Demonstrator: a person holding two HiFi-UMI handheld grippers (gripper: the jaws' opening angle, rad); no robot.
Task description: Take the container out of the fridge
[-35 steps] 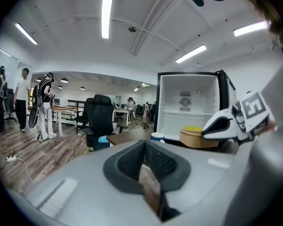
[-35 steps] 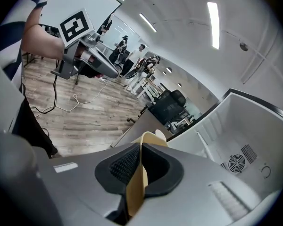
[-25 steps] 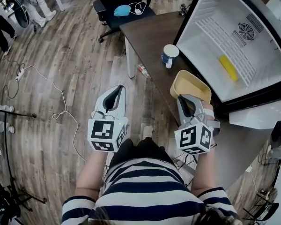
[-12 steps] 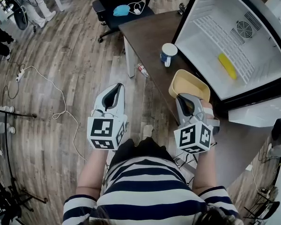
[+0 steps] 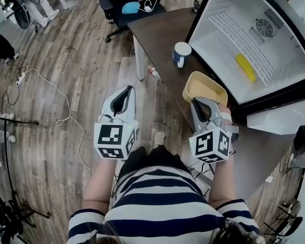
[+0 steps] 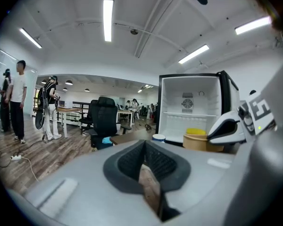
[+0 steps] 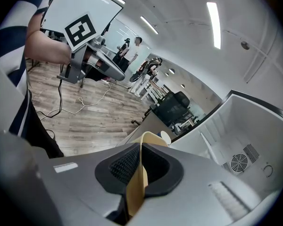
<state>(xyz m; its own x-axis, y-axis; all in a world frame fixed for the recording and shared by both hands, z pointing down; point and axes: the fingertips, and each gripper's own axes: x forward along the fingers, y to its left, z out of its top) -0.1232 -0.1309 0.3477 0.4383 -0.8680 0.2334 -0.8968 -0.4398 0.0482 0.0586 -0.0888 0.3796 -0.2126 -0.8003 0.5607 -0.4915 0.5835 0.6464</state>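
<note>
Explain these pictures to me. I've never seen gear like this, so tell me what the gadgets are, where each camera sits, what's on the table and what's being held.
No robot here: a person in a striped shirt holds a hand tool with a two-jawed claw in each hand. The marker cubes belong to the tools. The head view comes from a camera on the person's head, looking down. The other two come from cameras riding on each claw, looking along its jaws. The left claw is shut and empty. The right claw is clamped on the wall of a yellow container, which is outside the open fridge, at the edge of the table. A mug stands on the table. A yellow object lies on the fridge's shelf.
</note>
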